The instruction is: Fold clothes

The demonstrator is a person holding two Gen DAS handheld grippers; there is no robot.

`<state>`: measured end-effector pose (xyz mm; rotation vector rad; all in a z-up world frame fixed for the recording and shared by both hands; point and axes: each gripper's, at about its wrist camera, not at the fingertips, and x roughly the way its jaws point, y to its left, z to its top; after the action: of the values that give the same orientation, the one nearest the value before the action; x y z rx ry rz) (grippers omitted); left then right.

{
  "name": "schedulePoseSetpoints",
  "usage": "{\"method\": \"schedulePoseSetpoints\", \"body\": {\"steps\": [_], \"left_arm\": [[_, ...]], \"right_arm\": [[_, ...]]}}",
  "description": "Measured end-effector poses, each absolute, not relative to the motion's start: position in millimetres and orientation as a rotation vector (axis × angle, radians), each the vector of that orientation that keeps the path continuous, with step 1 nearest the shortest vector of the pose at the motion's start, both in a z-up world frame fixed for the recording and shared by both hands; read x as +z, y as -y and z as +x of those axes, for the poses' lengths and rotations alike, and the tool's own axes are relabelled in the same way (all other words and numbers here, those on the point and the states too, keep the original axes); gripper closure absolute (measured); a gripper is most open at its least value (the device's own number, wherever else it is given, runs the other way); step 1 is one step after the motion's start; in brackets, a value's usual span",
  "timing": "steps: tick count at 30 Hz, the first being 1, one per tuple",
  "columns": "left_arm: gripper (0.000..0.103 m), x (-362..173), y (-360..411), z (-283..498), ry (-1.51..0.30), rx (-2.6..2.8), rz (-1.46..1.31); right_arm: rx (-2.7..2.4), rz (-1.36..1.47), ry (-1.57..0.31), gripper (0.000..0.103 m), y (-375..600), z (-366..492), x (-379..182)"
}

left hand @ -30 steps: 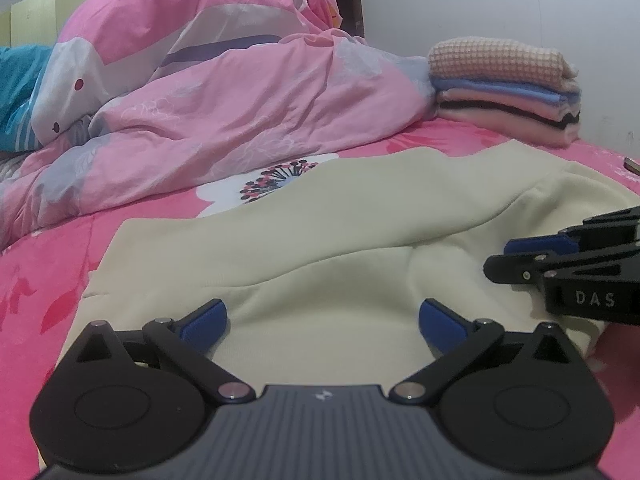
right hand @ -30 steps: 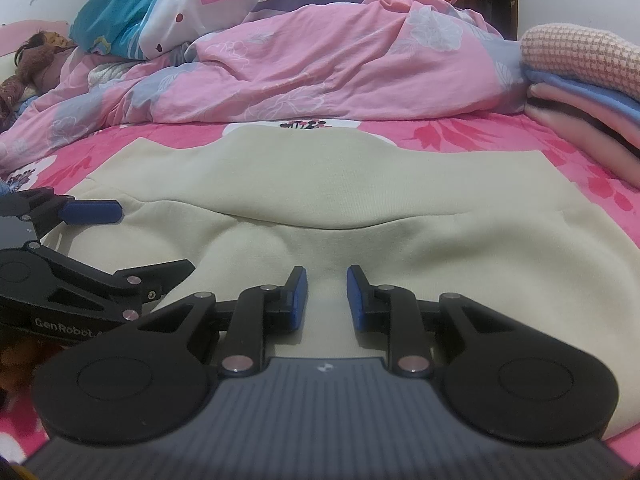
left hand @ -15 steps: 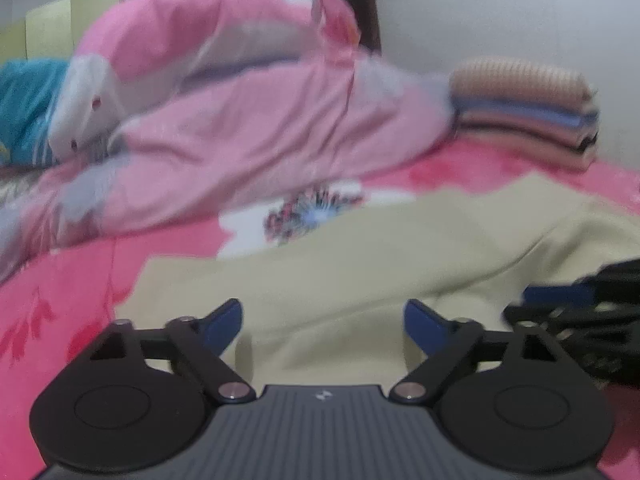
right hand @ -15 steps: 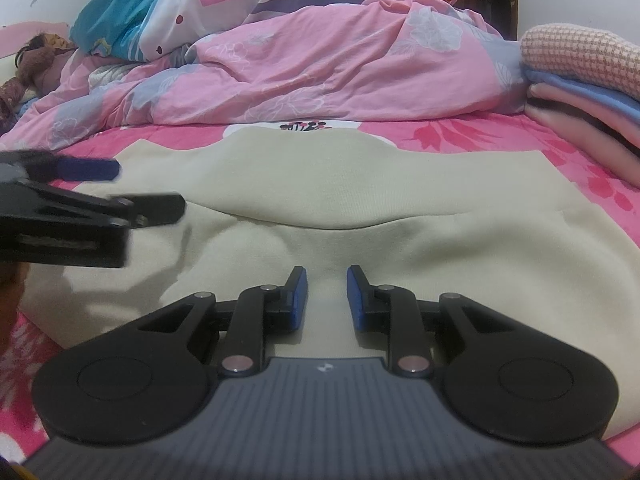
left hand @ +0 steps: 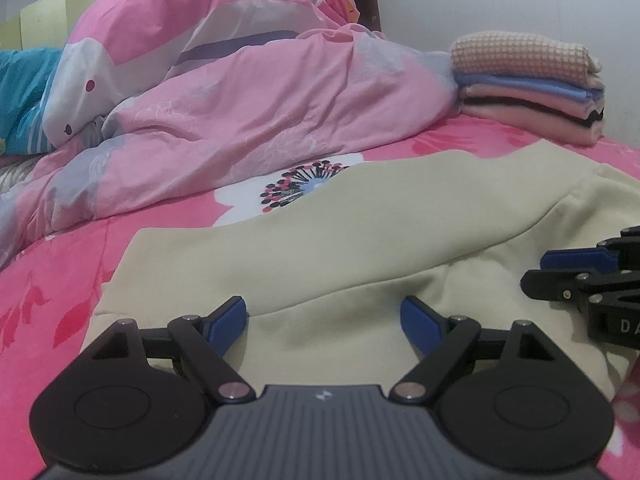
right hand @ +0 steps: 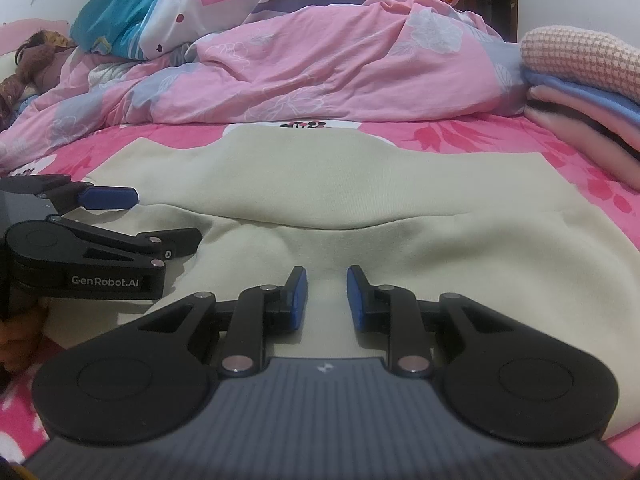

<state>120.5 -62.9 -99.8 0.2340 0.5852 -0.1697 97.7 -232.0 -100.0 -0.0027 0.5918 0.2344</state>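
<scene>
Pink bed (left hand: pixel 60 280): L gripper (left hand: pixel 324 316) wide open, nothing gripped, over cream garment (left hand: pixel 360 232).

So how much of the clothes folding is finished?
A stack of folded clothes already sits at the far side of the bed. The cream garment lies flat, with one fold across it. The left gripper is open above it; the right gripper holds nothing, jaws narrowly apart. Its remaining folds and stacking are left.

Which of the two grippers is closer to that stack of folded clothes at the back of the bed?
Right. The stack of folded clothes sits far back on the right side; the right gripper is on that side of the cream garment, while the left gripper is further left.
</scene>
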Motion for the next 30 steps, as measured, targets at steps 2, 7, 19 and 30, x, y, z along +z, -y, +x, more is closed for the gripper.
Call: {"method": "schedulePoseSetpoints", "body": {"steps": [2, 7, 19, 30], "left_arm": [[0.017, -100.0, 62.7, 120.7, -0.586, -0.171, 0.232], [0.016, -99.9, 62.5, 121.5, -0.592, -0.173, 0.230], [0.015, -94.3, 65.1, 127.2, -0.650, -0.163, 0.233], [0.010, -85.9, 70.2, 136.9, -0.755, -0.128, 0.217]], "right_arm": [[0.234, -0.004, -0.591, 0.082, 232.3, 97.5, -100.1], [0.232, -0.007, -0.588, 0.082, 231.8, 97.2, -100.3], [0.258, -0.038, -0.661, 0.073, 232.7, 96.7, -72.4], [0.392, -0.153, -0.692, 0.068, 230.5, 64.8, -76.8]]}}
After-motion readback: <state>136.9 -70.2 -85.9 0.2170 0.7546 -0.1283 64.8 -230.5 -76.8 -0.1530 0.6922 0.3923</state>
